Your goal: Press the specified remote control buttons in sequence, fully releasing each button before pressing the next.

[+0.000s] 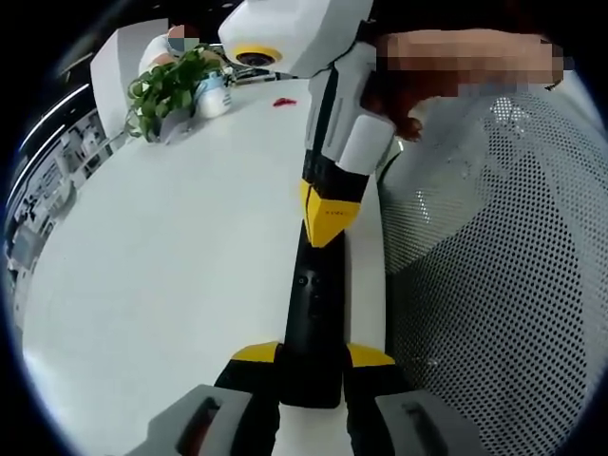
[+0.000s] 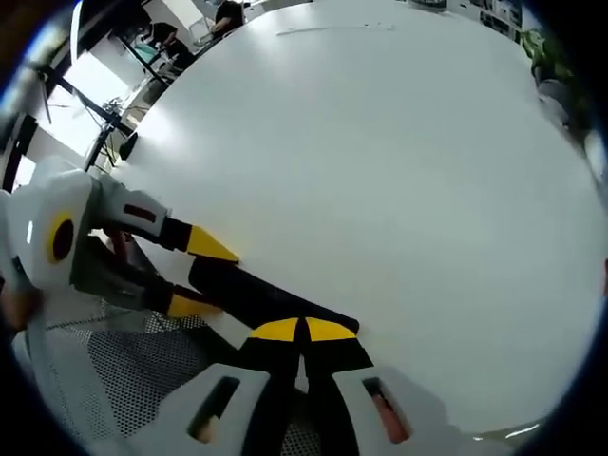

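remote control (image 1: 312,323): long, slim, black, at white table (image 1: 171,266) edge | left gripper (image 1: 313,359): clamped on near end | right gripper (image 2: 304,330): jaws together, tips on remote

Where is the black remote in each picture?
Left gripper view: the black remote runs up the lower middle, its near end held between the left gripper tips, with the right gripper tip on its far end.
Right gripper view: the remote lies slanted at lower left, from the left gripper toward the right gripper.
Shared landmark: the white table.
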Available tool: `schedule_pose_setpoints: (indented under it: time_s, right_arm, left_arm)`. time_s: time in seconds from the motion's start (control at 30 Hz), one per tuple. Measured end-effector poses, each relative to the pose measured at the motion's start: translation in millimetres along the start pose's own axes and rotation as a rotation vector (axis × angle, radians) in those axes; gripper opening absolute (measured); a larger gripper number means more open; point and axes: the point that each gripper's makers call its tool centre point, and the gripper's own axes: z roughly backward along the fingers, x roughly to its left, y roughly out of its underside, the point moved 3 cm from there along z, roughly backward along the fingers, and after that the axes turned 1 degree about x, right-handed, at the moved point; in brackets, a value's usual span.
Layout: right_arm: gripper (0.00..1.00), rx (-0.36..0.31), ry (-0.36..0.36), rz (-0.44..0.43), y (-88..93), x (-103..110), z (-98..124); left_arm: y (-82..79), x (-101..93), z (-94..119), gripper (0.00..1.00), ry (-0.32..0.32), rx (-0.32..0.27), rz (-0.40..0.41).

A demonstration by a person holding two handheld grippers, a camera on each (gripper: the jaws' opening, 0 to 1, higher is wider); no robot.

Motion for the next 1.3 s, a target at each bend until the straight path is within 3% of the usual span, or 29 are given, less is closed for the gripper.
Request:
schedule_pose_setpoints:
  time_s: [0.13, 0.63, 0.93, 1.3]
  right_arm:
    - [0.0, 0.023, 0.023, 0.054, -0.3, 3.4, 0.6]
    - [0.0, 0.025, 0.025, 0.062, -1.3, 4.9, 2.1]
    - [0.0, -0.015, -0.022, 0.031, -5.8, 7.6, -1.3]
    - [0.0, -0.025, -0.013, 0.074, -8.6, 8.7, -4.8]
  left_arm:
    - [-0.1, 0.2, -0.5, 0.25, 0.0, -0.001, 0.0]
    - [-0.3, -0.4, 0.3, 0.25, 0.0, 0.0, -0.005]
    - [-0.1, -0.4, 0.4, 0.25, -0.001, 0.0, -0.007]
    - [-0.1, -0.5, 0.6, 0.25, 0.0, -0.001, -0.007]
